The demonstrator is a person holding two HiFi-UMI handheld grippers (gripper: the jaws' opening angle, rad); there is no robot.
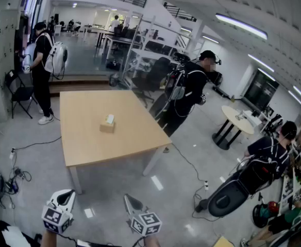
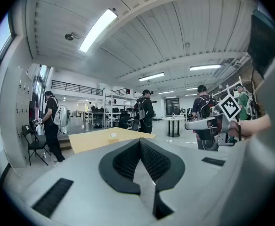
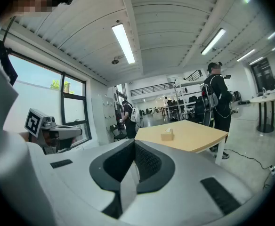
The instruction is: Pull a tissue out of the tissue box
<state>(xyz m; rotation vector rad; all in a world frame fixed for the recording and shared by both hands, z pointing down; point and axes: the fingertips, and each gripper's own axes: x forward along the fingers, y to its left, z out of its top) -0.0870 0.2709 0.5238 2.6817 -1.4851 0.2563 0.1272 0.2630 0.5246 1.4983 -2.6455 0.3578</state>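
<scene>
A small tan tissue box (image 1: pixel 107 123) with a white tissue sticking out of its top stands near the middle of a light wooden table (image 1: pixel 88 143), well ahead of me. Both grippers are low at the frame's bottom edge, over the floor and far short of the table. My left gripper (image 1: pixel 66 194) is shut with nothing in it, its jaws meeting at the tip (image 2: pixel 140 141). My right gripper (image 1: pixel 130 200) is likewise shut and empty (image 3: pixel 133 143). The tissue box (image 2: pixel 113 136) looks tiny in the left gripper view, and the box (image 3: pixel 167 135) is a little larger in the right gripper view.
A person with a white backpack (image 1: pixel 43 60) stands at the table's far left by a black chair (image 1: pixel 16 92). Another person in black (image 1: pixel 190 92) stands by the table's right side. A round white table (image 1: pixel 237 118), a seated person (image 1: pixel 268 153) and floor cables (image 1: pixel 191 166) are on the right.
</scene>
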